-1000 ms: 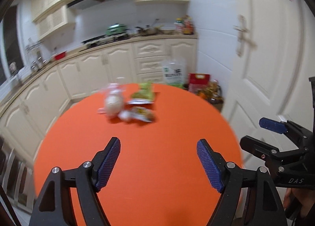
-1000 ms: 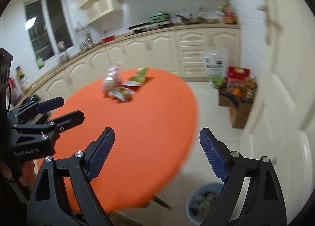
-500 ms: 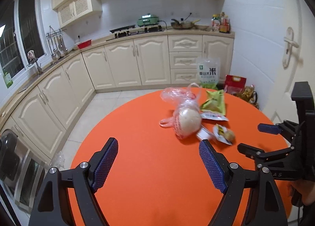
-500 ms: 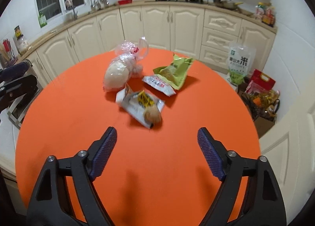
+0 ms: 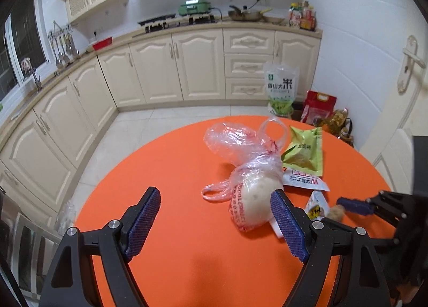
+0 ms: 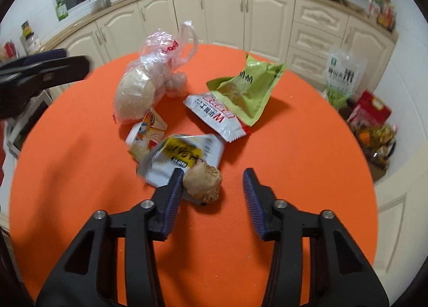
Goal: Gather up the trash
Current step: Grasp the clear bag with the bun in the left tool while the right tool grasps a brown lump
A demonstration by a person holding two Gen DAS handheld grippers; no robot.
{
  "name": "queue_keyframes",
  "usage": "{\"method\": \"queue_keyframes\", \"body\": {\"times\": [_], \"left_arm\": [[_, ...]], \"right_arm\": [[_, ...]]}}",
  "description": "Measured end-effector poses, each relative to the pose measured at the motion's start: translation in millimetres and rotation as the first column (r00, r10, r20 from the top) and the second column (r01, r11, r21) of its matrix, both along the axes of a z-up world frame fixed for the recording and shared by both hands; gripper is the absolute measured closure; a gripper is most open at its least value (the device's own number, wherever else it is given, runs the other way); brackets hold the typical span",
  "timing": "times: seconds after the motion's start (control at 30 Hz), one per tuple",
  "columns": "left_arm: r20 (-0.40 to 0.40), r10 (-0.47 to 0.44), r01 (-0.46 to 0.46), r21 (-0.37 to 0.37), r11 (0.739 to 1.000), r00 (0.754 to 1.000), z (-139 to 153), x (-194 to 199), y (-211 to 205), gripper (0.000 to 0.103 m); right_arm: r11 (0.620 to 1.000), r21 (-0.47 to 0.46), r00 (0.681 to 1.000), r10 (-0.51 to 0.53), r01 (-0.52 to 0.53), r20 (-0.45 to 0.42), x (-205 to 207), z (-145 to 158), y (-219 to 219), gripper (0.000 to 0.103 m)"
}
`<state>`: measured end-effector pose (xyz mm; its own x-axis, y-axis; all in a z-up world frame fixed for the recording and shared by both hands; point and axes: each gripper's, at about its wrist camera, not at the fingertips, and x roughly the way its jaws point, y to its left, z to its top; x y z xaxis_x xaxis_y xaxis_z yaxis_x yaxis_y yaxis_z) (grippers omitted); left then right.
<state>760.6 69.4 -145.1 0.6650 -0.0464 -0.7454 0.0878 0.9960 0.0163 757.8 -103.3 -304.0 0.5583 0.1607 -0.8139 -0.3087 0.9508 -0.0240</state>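
Trash lies in a pile on the round orange table point(image 6: 294, 146): a clear plastic bag with a bun point(image 6: 139, 87), a green packet point(image 6: 248, 84), a white and red wrapper point(image 6: 216, 114), a small yellow and white wrapper point(image 6: 145, 135), a silver and yellow wrapper point(image 6: 184, 157) and a brown food lump point(image 6: 203, 181). My right gripper point(image 6: 212, 194) is open, its left finger touching the lump. My left gripper point(image 5: 214, 224) is open just short of the bagged bun point(image 5: 254, 194), beside the green packet point(image 5: 305, 151).
Cream kitchen cabinets point(image 5: 187, 66) run along the far wall and the left. A rice bag point(image 5: 281, 90), a red bag point(image 5: 318, 106) and other goods stand on the floor by a white door point(image 5: 401, 93) on the right.
Both grippers have moved in close to the trash pile. The right gripper has dropped low, with the brown lump now between its fingers. The left gripper has neared the bagged bun.
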Motion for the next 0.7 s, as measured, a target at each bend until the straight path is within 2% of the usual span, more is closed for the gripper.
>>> {"method": "queue_keyframes", "body": {"times": [0.03, 0.1, 0.47, 0.53, 0.57, 0.7], "left_arm": [[-0.006, 0.002, -0.002, -0.008, 1.0, 1.0, -1, 4, -1, 0.022], [-0.021, -0.003, 0.003, -0.02, 1.0, 1.0, -6, 16, -7, 0.022], [-0.06, 0.007, -0.004, 0.048, 0.999, 0.998, -30, 64, -43, 0.024], [-0.071, 0.002, 0.002, 0.058, 0.998, 0.997, -36, 71, -49, 0.051], [-0.083, 0.008, -0.003, 0.062, 0.998, 0.996, -39, 74, -50, 0.057], [-0.068, 0.021, -0.018, 0.053, 0.998, 0.997, -33, 65, -43, 0.059]], "right_arm": [[1.0, 0.015, 1.0, 0.011, -0.011, 0.005, -2, 0, -2, 0.077], [1.0, 0.015, 1.0, 0.014, -0.015, 0.021, -4, 1, -5, 0.077], [0.996, 0.088, 0.999, 0.005, -0.008, 0.042, -17, 9, -27, 0.077], [0.995, 0.099, 0.999, 0.004, -0.008, 0.04, -20, 9, -30, 0.077], [0.995, 0.1, 0.999, 0.003, -0.008, 0.042, -21, 9, -31, 0.077], [0.993, 0.115, 0.998, 0.004, -0.011, 0.062, -32, 16, -33, 0.077]]}}
